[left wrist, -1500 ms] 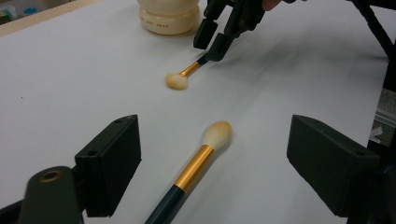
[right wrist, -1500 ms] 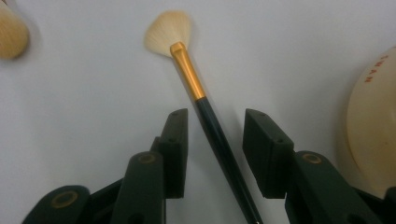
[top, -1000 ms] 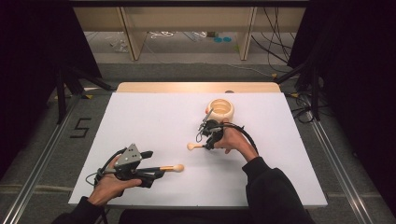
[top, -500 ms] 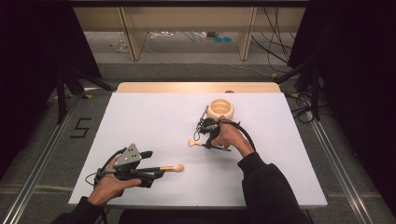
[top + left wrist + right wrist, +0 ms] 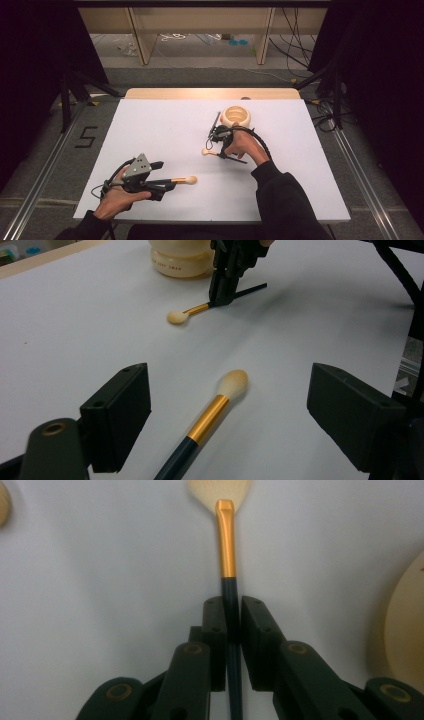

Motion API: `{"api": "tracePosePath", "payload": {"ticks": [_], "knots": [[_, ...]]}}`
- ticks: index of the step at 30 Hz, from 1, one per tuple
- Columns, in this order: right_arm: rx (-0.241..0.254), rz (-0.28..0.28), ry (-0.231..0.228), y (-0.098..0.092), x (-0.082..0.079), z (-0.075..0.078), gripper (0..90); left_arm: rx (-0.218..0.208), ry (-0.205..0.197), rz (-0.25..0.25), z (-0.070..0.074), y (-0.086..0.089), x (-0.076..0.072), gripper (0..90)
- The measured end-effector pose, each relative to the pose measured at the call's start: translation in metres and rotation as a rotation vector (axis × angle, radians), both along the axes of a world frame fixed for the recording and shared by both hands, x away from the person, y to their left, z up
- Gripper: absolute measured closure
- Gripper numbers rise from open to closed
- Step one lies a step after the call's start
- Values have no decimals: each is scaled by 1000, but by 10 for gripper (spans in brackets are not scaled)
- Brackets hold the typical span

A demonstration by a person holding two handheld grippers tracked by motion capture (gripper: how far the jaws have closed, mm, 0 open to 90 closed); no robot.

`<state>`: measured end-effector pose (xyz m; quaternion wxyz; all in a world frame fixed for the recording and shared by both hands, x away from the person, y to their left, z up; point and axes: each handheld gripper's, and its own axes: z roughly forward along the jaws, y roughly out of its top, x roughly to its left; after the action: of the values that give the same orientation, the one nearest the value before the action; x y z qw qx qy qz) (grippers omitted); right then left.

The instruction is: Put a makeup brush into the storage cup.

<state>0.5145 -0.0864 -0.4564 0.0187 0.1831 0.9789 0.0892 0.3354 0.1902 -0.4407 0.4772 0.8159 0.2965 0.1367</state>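
Clamping small brush (image 5: 227, 545), right hand-held gripper (image 5: 232, 611)

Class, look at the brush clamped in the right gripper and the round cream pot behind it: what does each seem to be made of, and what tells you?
Brush: its handle looks like dark glossy lacquered wood or plastic, its collar like brushed gold metal by its sheen, and its tip like soft pale bristles.
Pot: a cream, smooth, faintly shiny wall suggests ceramic or plastic; the look leaves it open.

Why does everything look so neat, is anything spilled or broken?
Nothing stands out. The right gripper is shut on the small brush beside the cream jar; the bigger brush lies flat between the open left gripper jaws.
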Motion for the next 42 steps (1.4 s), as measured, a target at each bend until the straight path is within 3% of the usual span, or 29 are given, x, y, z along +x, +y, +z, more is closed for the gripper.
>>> {"api": "tracePosePath", "payload": {"ticks": [14,27,32,33,34,36,42], "knots": [[-56,9,10,8,2,1,825,4,-1,-8,0,-1,0,171],[-50,5,-2,9,1,3,830,-1,6,-11,-1,0,1,171],[0,9,-29,6,0,12,831,1,6,-9,0,0,0,170],[10,-31,-27,6,-2,18,831,3,5,-10,0,0,0,170],[10,-31,-27,6,-2,18,831,2,6,-11,0,0,0,170],[60,-52,-24,4,-3,22,831,3,6,-8,0,1,0,170],[156,-53,-85,-3,-6,39,831,-2,12,-4,-1,1,0,170]]}}
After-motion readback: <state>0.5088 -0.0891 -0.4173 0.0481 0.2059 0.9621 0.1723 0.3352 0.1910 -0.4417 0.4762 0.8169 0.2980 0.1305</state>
